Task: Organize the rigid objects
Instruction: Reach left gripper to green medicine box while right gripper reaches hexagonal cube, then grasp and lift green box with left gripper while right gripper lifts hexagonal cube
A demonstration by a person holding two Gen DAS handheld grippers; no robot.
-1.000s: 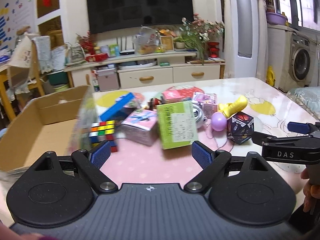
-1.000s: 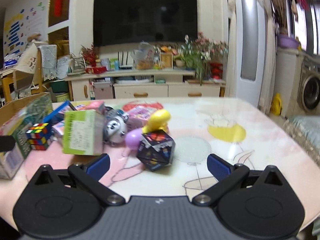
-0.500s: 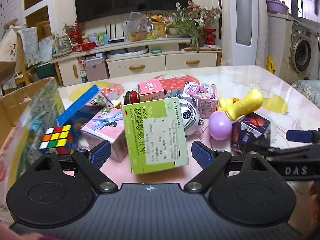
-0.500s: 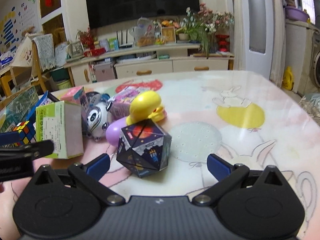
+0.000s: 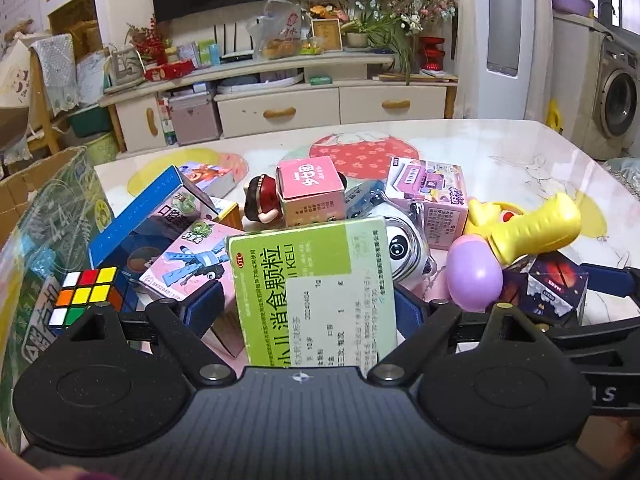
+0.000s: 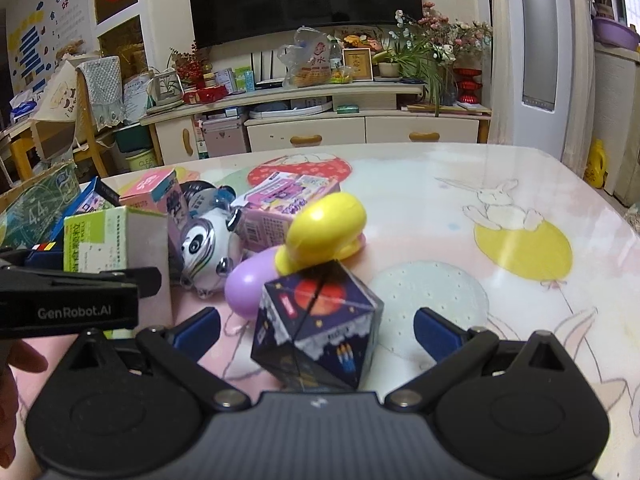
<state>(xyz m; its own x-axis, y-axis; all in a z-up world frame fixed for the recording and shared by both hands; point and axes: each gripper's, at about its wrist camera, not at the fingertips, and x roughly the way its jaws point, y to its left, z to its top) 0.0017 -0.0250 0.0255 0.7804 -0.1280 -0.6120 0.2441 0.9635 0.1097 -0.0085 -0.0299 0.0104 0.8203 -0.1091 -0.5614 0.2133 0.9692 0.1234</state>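
Observation:
A pile of rigid toys and boxes lies on the table (image 6: 500, 168). My left gripper (image 5: 306, 310) is open, its blue pads on either side of an upright green medicine box (image 5: 316, 296); whether they touch it is unclear. My right gripper (image 6: 318, 330) is open around a dark space-print cube (image 6: 316, 320), with gaps on both sides. Behind the cube lie a purple egg (image 6: 246, 288) and a yellow duck toy (image 6: 324, 228). A Rubik's cube (image 5: 86, 296) sits left of the green box, a panda toy (image 5: 408, 248) behind it.
A cardboard box (image 5: 52, 208) with a green printed side stands at the table's left edge. Pink cartons (image 5: 312, 192), a blue box (image 5: 136, 216) and a small doll (image 5: 262, 200) crowd the pile. The table's right half (image 6: 520, 240) holds nothing.
Both grippers have moved forward and lower toward the pile. The green box now stands between the left fingers, and the dark cube between the right fingers. Neither gripper's opening has changed.

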